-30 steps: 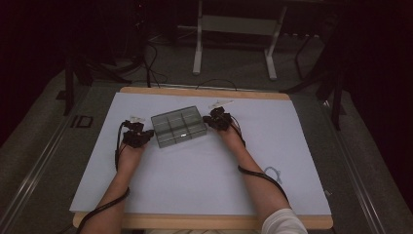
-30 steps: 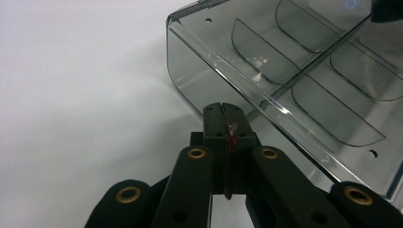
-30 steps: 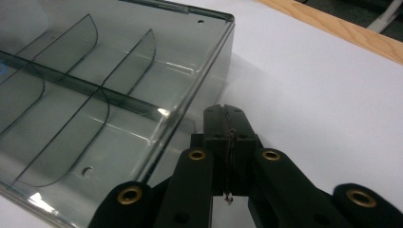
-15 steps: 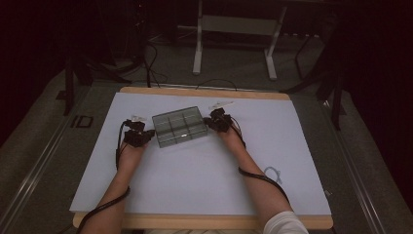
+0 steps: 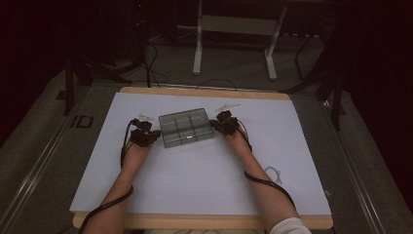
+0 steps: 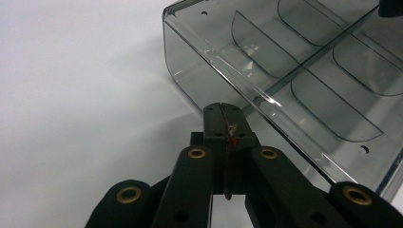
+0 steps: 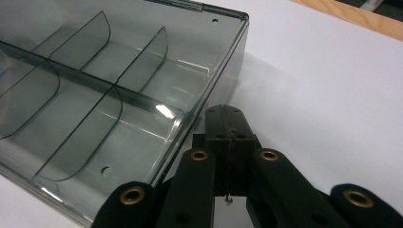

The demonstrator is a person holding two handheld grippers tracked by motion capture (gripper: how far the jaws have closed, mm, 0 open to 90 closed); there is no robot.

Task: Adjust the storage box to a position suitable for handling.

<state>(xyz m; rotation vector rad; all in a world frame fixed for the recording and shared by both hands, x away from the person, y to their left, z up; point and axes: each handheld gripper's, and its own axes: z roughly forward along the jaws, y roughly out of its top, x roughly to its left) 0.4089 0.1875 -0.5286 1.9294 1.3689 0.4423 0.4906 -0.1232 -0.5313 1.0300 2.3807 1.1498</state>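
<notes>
- Box [image 5: 186,127], smoky clear plastic with inner dividers, lies flat near the middle of the white-covered bench [image 5: 204,180], slightly toward the far edge.
- Left hand-held gripper [image 5: 145,136] just beside the box's left end; jaws pressed together, nothing between them (tips at the box wall, contact unclear).
- Right hand-held gripper [image 5: 225,123] at the box's right end, jaws likewise closed and empty.
- Compartments look empty.
- Small loop of pale cord [image 5: 274,174] lies on the sheet, near the right forearm.

High view is dim, dark toward the edges; gripper views are bright, with glare on the box [image 7: 164,110] and blurred jaws.
</notes>
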